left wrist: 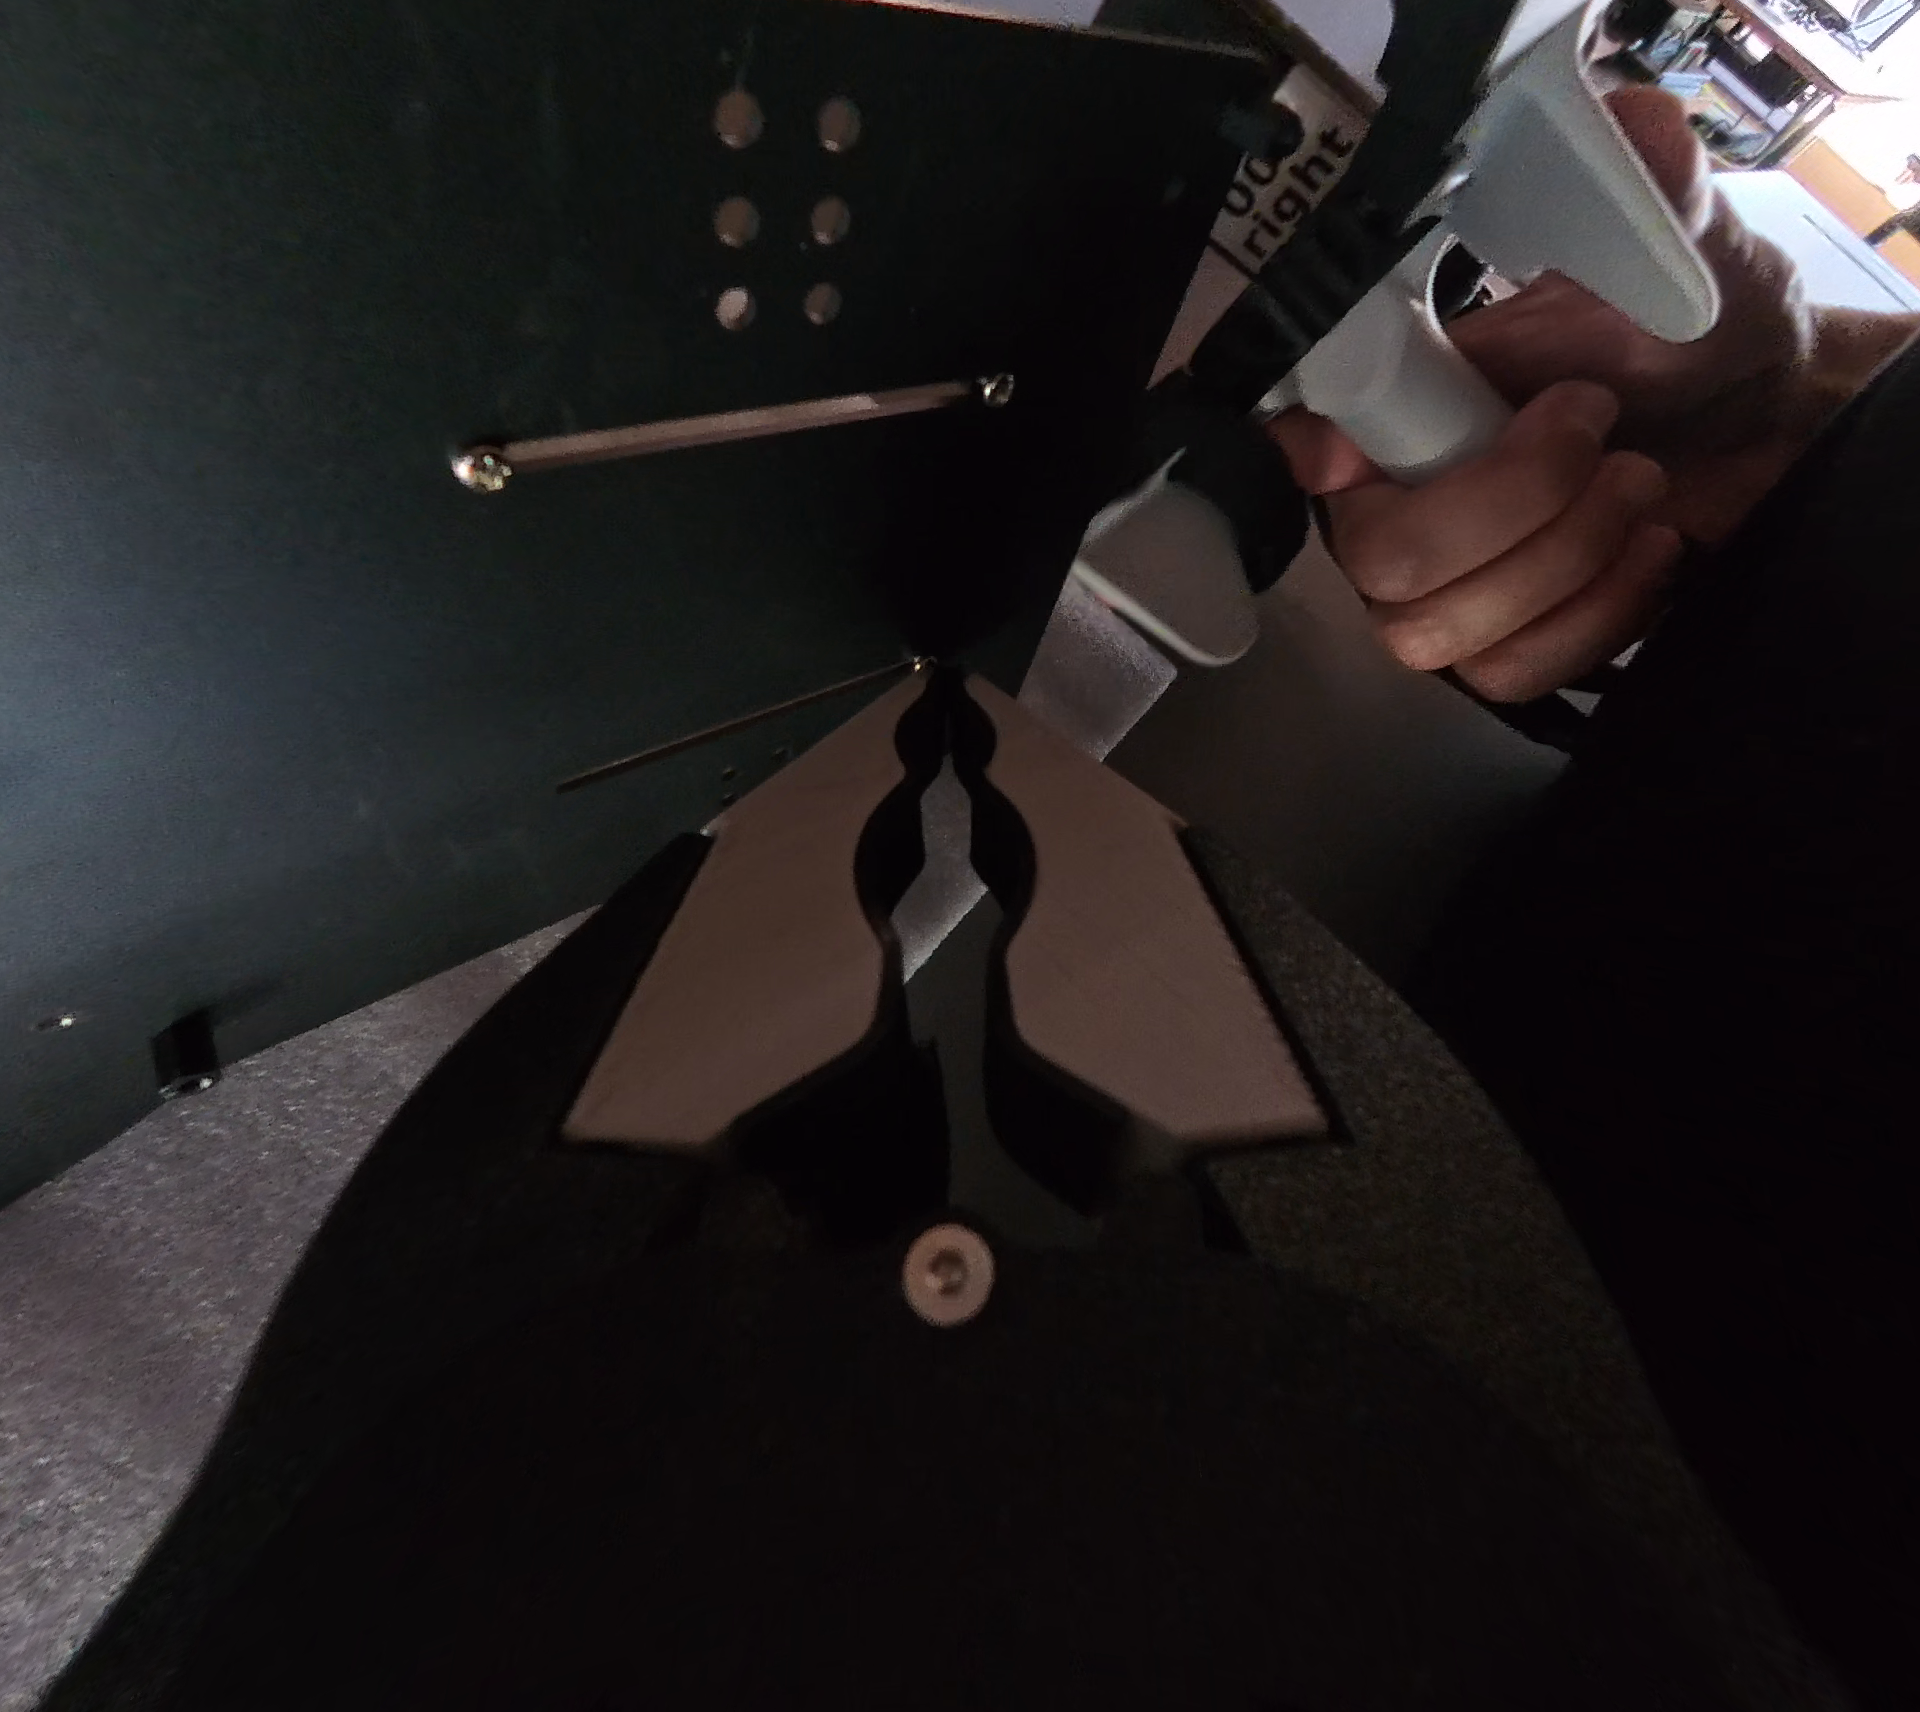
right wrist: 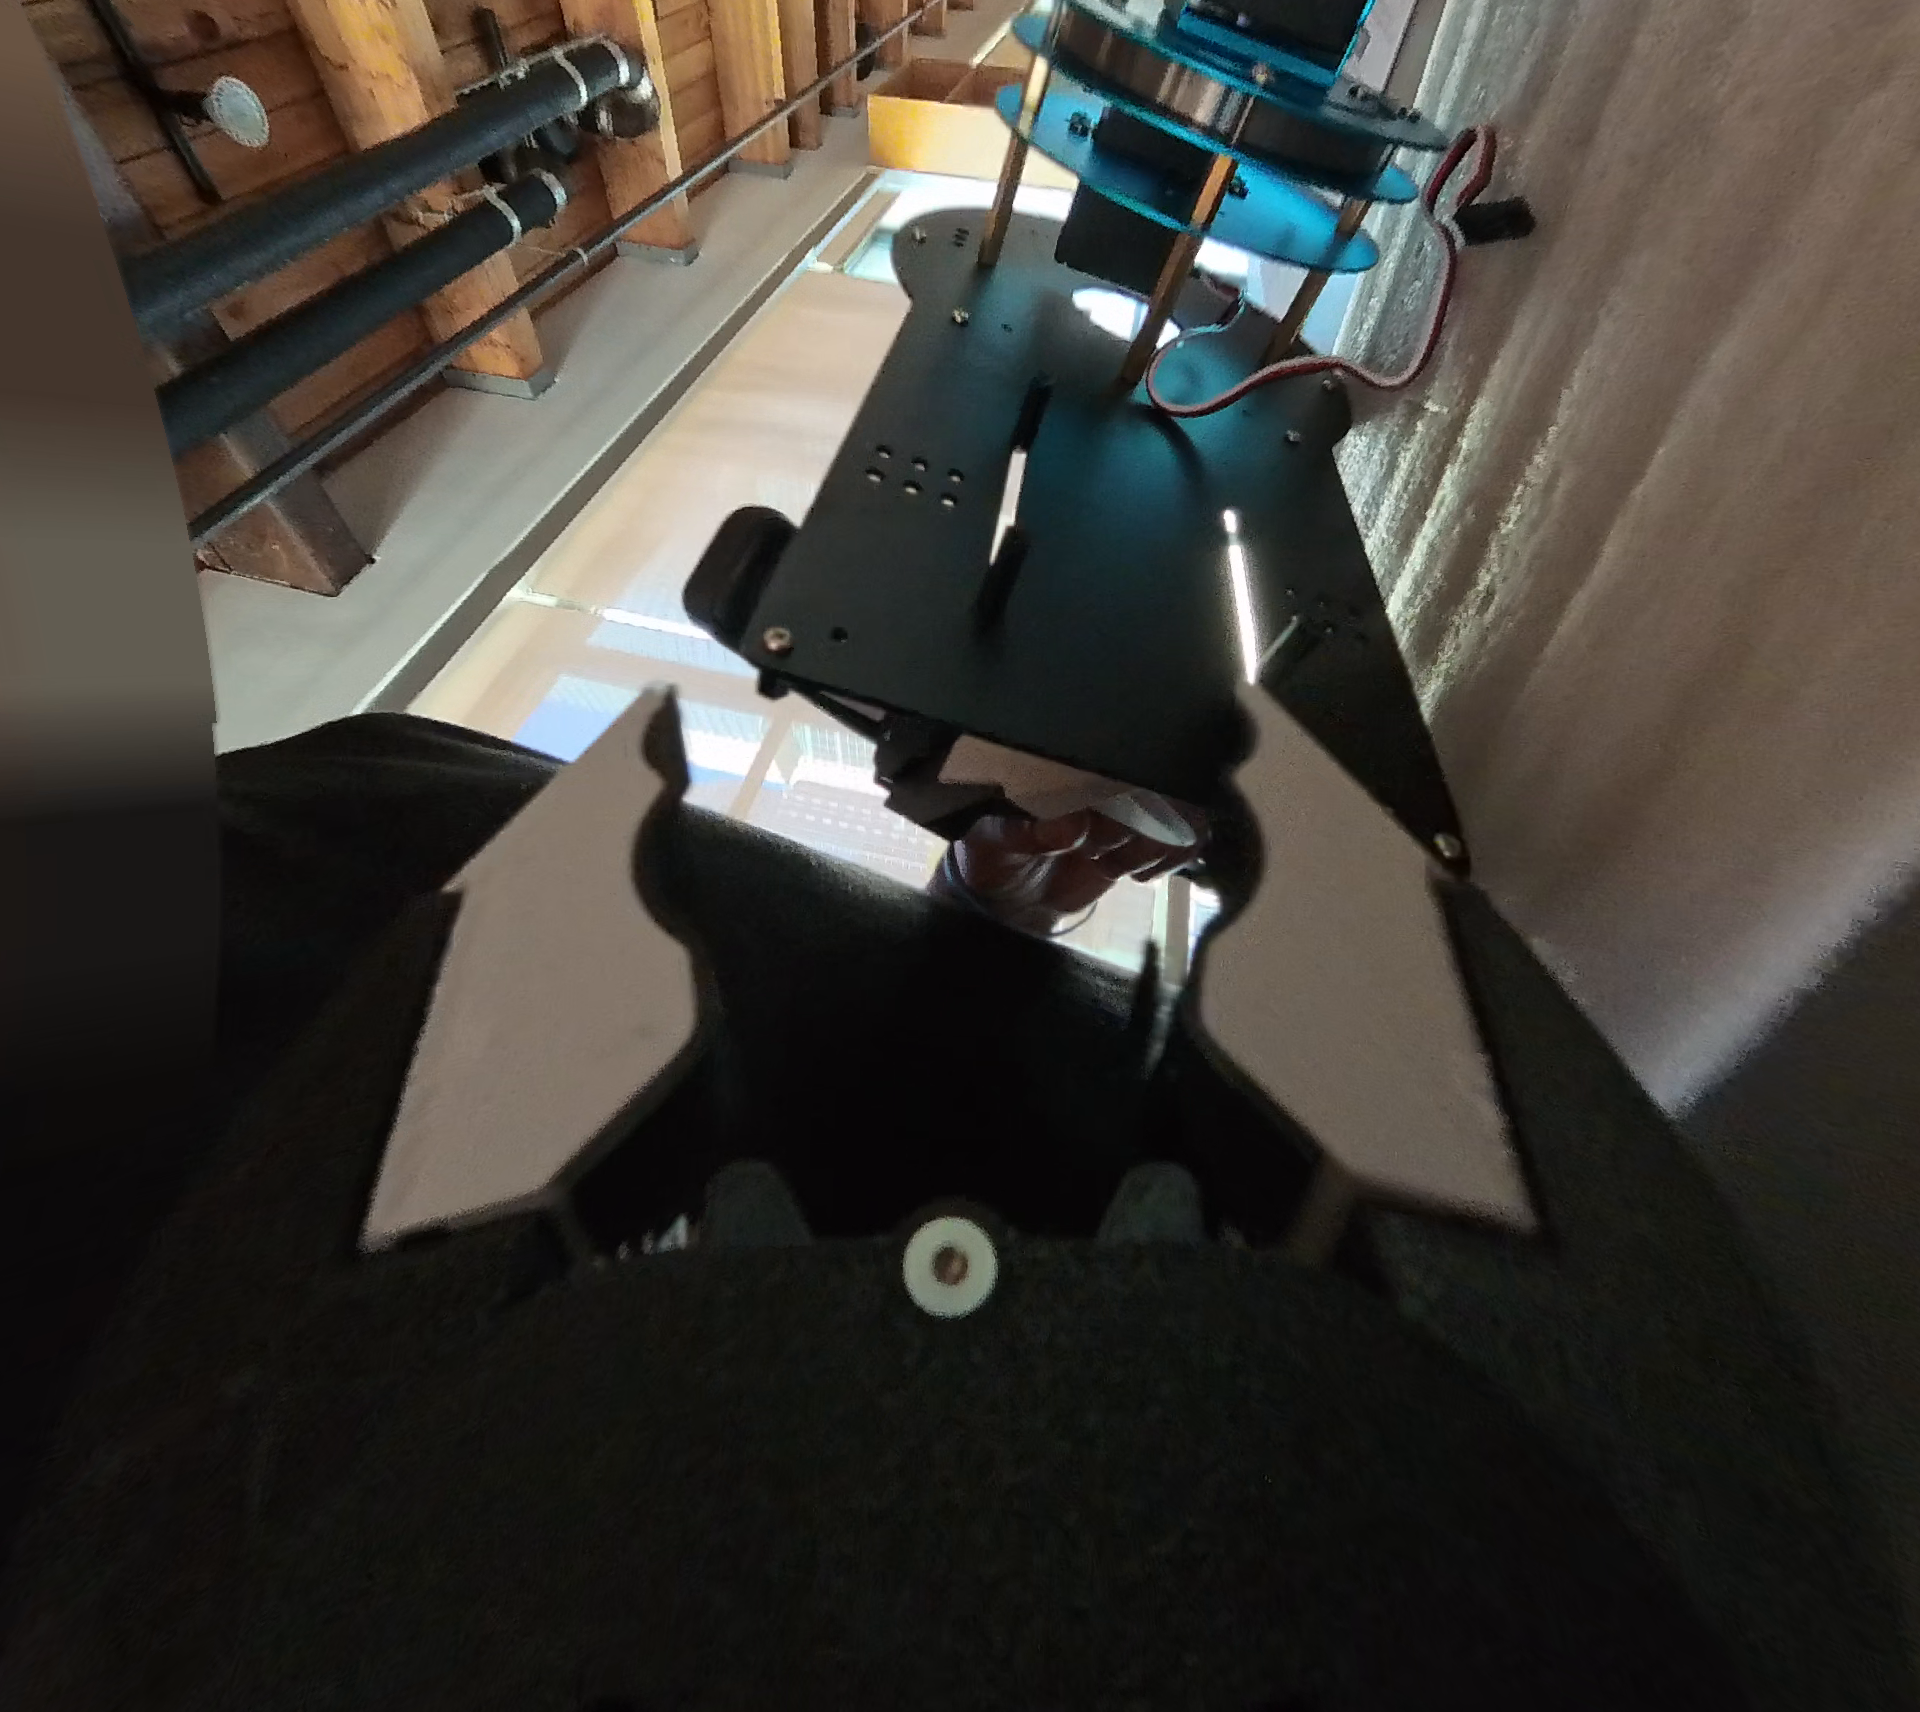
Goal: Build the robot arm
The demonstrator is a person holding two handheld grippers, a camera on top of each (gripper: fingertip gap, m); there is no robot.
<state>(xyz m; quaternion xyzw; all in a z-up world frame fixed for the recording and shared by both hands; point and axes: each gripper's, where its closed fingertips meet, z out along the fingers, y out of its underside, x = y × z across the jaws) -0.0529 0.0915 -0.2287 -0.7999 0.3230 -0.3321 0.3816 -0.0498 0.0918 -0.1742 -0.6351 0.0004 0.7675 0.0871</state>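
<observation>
Grey foam mat under tilted black plate, wood-beam ceiling above; left gripper pinched on the plate's edge, right gripper wide open at its corner, gripping nothing.

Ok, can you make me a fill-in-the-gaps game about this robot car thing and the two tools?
1. The left tool is closed on the edge of the ___ plate.
2. That plate has ___ round holes in one group.
3. The discs stacked on posts at the plate's far end are ___.
4. The right tool has its jaws wide ___.

Missing words: black, six, blue, open.
</observation>
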